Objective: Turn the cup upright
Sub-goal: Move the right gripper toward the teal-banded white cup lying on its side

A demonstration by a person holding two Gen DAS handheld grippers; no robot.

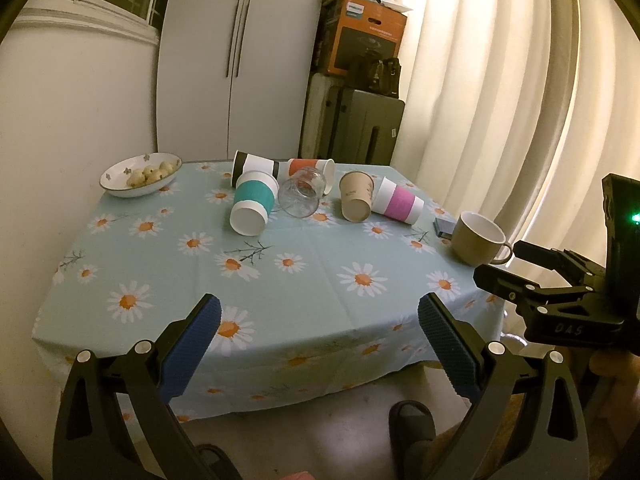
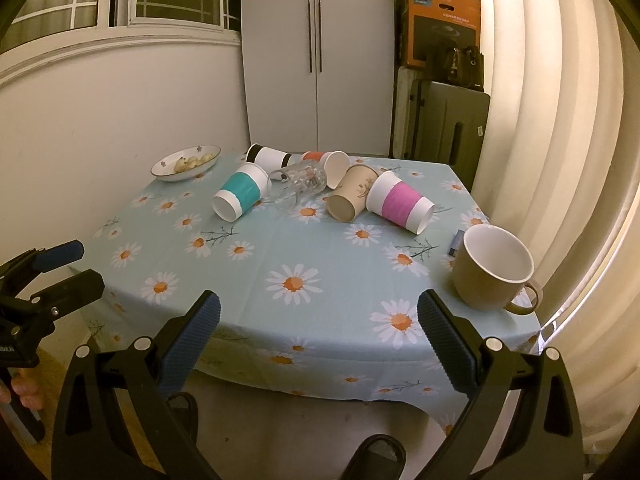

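Cups, teal-banded cup (image 1: 253, 203) among them, lie tipped in a cluster at the table's (image 1: 168, 320) far side; left gripper (image 1: 319, 322) and right gripper (image 2: 319, 322) hover well short, spread wide and empty, seemingly poised to reach.

Two wrist fisheyes beyond the near table (image 1: 304, 248) edge, facing the back wall, sharing the tabletop
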